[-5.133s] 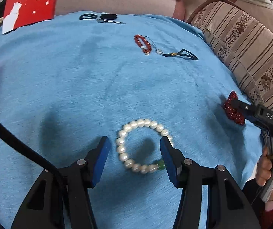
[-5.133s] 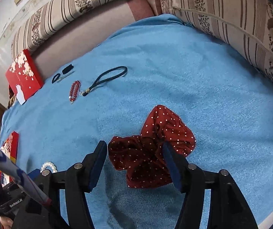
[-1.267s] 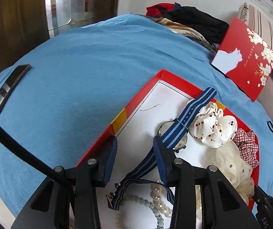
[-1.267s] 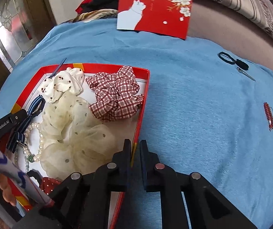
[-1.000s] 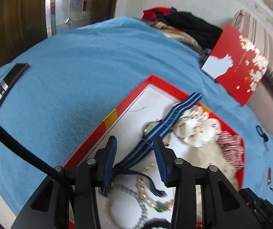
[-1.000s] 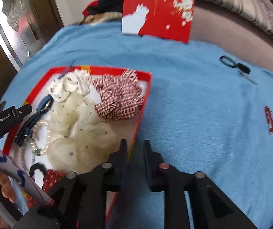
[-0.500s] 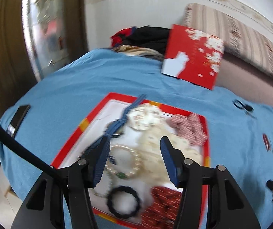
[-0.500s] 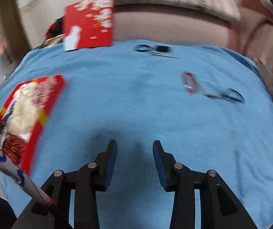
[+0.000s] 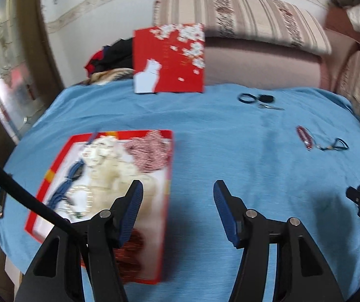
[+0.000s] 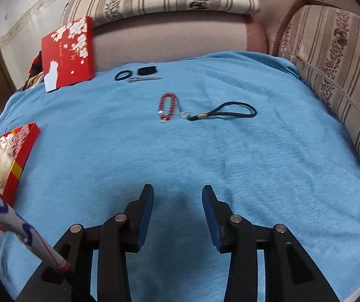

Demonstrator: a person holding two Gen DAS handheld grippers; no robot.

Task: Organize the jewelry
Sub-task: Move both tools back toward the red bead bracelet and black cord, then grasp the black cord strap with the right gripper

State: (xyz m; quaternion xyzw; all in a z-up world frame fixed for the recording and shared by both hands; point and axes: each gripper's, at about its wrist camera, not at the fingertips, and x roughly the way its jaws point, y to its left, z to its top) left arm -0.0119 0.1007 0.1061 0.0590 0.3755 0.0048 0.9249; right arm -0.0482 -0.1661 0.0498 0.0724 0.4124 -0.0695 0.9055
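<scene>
- Right gripper [image 10: 177,202]: nearest in its own view; jaws spread wide, nothing held. It hovers low over the bare blue cloth [image 10: 230,163] and points toward the far items.
- Left gripper [image 9: 177,201]: jaws wide apart, empty. It sits above the box's right edge, angled down at the cloth.
- Box [image 9: 166,226]: red, open, on the left of the cloth. It holds pale scrunchies [image 9: 109,166], a checked scrunchie [image 9: 152,153], a blue strap [image 9: 66,183], a pearl bracelet [image 9: 79,201], and a red dotted item at the near end, half hidden and blurred.
- Red bracelet [image 10: 167,107]: mid cloth, well ahead of the right gripper. It lies flat, joined by a small silver piece to a black cord loop [image 10: 230,110] on its right.
- Hair tie [image 10: 123,75], a black lump [image 10: 146,70] and a thin metal piece [image 10: 142,79]: far edge of the cloth.
- Lid [image 10: 68,55]: red with blossoms, leaning on the sofa [image 10: 170,40] behind.
- Step in hand, by my reading: reach for the red bracelet. Advice: come down with the jaws across the bead strand, pinch the beads rather than the cord, and lift slowly so the cord trails free.
</scene>
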